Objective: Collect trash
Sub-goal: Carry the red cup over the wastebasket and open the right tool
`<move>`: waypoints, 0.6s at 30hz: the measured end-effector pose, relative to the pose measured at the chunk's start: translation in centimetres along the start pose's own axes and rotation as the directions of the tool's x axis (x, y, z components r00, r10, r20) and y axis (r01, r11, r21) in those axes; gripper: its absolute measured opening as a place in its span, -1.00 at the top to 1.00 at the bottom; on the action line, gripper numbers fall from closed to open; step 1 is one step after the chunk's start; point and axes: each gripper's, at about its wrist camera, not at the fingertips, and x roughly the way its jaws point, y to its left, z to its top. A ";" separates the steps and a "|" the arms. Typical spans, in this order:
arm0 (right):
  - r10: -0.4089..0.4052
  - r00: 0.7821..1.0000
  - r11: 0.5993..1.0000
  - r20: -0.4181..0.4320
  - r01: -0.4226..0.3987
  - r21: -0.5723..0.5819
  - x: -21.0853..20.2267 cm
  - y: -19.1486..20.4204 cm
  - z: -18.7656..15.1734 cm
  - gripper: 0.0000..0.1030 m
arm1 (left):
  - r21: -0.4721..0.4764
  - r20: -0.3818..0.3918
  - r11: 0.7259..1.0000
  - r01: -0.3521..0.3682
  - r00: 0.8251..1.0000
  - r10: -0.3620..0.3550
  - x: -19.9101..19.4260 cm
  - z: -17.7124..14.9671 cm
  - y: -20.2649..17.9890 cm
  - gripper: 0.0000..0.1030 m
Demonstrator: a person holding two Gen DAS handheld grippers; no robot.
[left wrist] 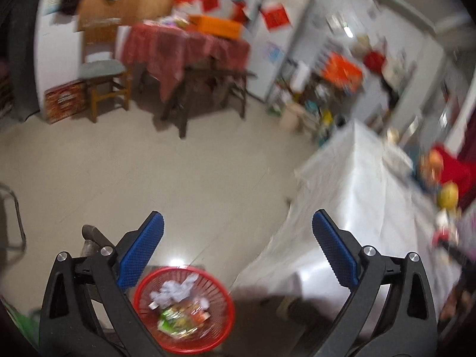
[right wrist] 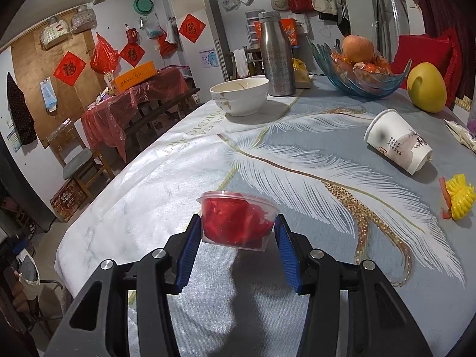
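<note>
- Holding a small clear plastic cup [right wrist: 236, 223] stuffed with red crumpled material, the right gripper [right wrist: 235, 247] has both blue pads on the cup's sides, above the table [right wrist: 297, 282].
- The red trash basket [left wrist: 184, 309] stands on the floor, below the left gripper [left wrist: 238, 250], which is wide apart and empty.
- The cup must travel left, over the table edge.
- The cup is thin, transparent, upright, probably easy to crush.
</note>
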 end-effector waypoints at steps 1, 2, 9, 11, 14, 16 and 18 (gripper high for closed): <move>-0.006 1.000 1.000 0.003 0.006 -0.013 -0.1 0.2 0.0 0.03 | -0.009 0.000 1.000 -0.006 1.000 0.006 0.1 -0.1 -0.1 -0.87; -0.011 1.000 1.000 0.007 0.011 -0.023 -0.1 0.4 -0.1 0.03 | 0.003 -0.016 1.000 0.002 1.000 -0.002 0.4 0.0 -0.3 -0.87; 0.161 0.986 0.986 0.050 -0.158 -0.058 -2.2 5.1 -1.5 0.03 | -0.051 0.003 0.999 -0.015 1.000 0.015 0.3 1.3 1.6 -0.87; 0.237 0.971 0.960 0.023 -0.231 -0.159 -2.9 9.5 -2.2 0.03 | -0.061 0.024 0.998 -0.032 0.999 0.033 -0.1 1.8 2.3 -0.87; 0.350 0.935 0.891 -0.047 -0.349 -0.291 -3.6 15.6 -3.6 0.03 | -0.059 0.045 0.997 -0.057 0.997 0.060 -0.4 2.4 3.3 -0.87; 0.431 0.893 0.824 -0.134 -0.449 -0.345 -3.6 19.8 -4.8 0.03 | -0.067 0.061 0.995 -0.076 0.995 0.080 -0.8 3.0 3.9 -0.87; 0.475 0.851 0.763 -0.223 -0.525 -0.378 -2.9 23.6 -6.1 0.03 | -0.084 0.082 0.993 -0.089 0.992 0.096 -1.4 3.6 4.8 -0.87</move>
